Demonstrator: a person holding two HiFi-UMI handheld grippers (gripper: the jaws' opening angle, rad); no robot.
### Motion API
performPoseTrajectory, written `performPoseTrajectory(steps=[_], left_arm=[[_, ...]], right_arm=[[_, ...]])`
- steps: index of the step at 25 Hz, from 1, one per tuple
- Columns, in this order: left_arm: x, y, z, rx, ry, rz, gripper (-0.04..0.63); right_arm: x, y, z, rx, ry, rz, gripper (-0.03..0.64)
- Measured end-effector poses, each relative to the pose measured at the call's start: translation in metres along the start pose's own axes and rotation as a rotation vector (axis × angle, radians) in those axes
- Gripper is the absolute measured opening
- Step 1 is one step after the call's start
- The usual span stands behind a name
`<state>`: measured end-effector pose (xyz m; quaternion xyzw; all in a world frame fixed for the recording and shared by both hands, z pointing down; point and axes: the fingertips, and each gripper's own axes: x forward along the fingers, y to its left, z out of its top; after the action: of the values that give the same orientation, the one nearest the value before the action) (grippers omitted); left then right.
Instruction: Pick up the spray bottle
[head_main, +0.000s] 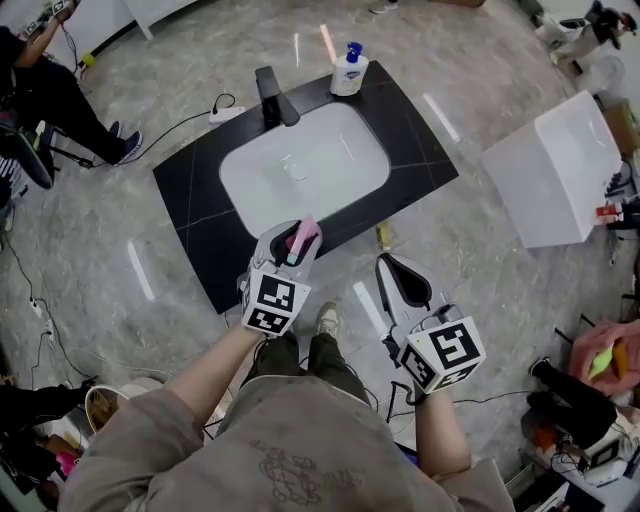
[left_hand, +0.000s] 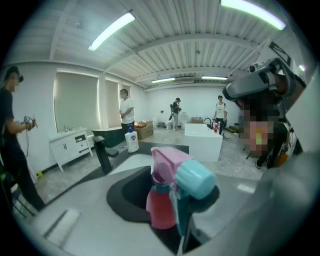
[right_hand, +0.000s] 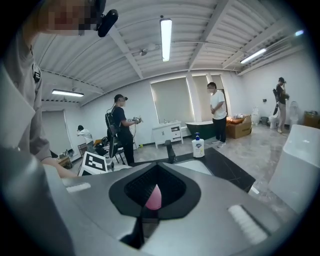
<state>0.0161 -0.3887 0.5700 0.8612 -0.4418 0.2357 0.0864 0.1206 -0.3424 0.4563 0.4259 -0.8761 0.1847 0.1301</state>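
The spray bottle (head_main: 303, 239) is pink with a teal nozzle. It stands upright between the jaws of my left gripper (head_main: 296, 240), which is shut on it, over the near edge of the black counter (head_main: 190, 190). In the left gripper view the spray bottle (left_hand: 162, 200) fills the centre, its pink head and teal nozzle pointing right. My right gripper (head_main: 398, 282) hangs to the right of it, off the counter, with its jaws together and nothing held. In the right gripper view a pink tip (right_hand: 153, 196) shows through the jaw opening of my right gripper (right_hand: 150, 210).
The counter holds a white basin (head_main: 305, 165), a black faucet (head_main: 272, 97) and a white soap dispenser (head_main: 349, 70) at the far edge. A white block (head_main: 560, 170) stands at the right. A seated person (head_main: 50, 95) is at the far left. Cables and a power strip (head_main: 225, 113) lie on the floor.
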Motion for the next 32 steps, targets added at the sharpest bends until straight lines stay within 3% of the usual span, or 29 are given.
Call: performPoseTrajectory(steps=[3,8,21,27,32], left_arm=[[-0.012,0.005,0.024,0.09,-0.015,0.003,0.143],[-0.032,0.02,0.068,0.151,-0.048,-0.002,0.143],[-0.107,0.05,0.186,0.153,-0.247,0.01,0.143],[-0.146,0.058,0.221,0.178,-0.329,0.035,0.143],[-0.173,0.064,0.226,0.143,-0.363,0.05,0.143]], right_arm=[[-0.007,-0.003,0.024,-0.036,-0.04,-0.016,0.028],[-0.018,-0.003,0.068,-0.12,-0.112,-0.033,0.028],[-0.07,0.006,0.179,-0.296,-0.336,-0.127,0.028],[-0.088,0.024,0.199,-0.325,-0.401,-0.124,0.028],[-0.099,0.029,0.2,-0.327,-0.414,-0.131,0.028]])
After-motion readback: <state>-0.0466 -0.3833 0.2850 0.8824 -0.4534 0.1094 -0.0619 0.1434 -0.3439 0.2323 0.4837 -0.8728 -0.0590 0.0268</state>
